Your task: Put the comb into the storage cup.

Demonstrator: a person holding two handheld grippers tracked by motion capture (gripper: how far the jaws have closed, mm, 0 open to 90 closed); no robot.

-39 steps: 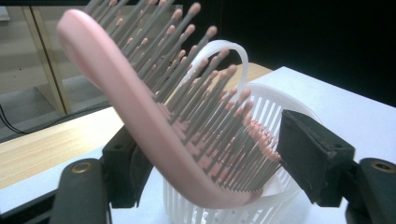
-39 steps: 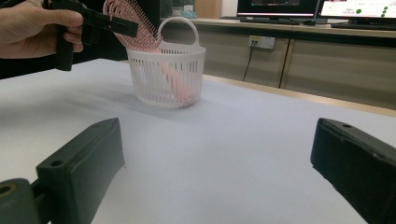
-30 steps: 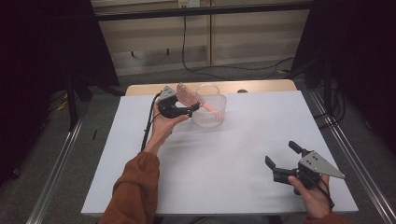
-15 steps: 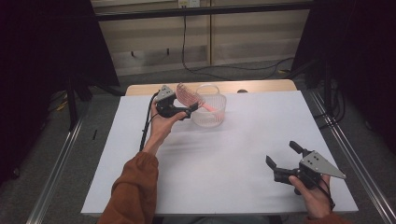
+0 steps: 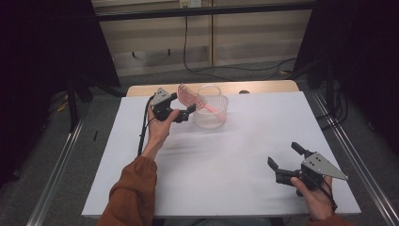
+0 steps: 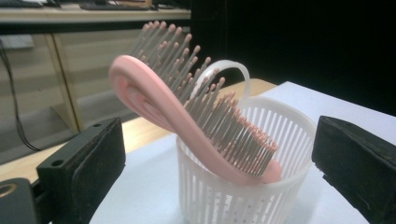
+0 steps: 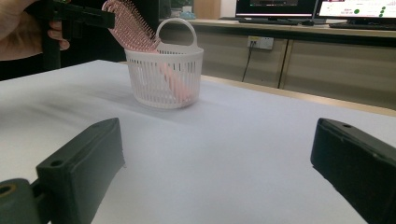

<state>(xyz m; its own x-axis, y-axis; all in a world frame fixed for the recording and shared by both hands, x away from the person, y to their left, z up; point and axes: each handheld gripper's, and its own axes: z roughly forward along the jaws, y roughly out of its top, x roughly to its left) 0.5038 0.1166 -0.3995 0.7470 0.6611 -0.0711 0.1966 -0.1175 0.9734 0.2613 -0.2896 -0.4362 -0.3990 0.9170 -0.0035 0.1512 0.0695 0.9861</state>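
Observation:
A pink hairbrush leans handle-down in a white slatted basket at the far middle of the white table, its bristled head sticking out to the left. My left gripper hovers by that head. Its jaws have just been opening and now stand open, with the brush ahead between them and untouched. My right gripper rests open and holds nothing near the front right corner.
The white table top spreads between the two grippers. A wooden strip runs along its far edge. Metal rails flank both sides. A cable trails from the left gripper along the forearm.
The left gripper's jaws have come off the brush head and the hand has eased slightly left. The brush stays leaning in the basket. The right gripper has not moved.

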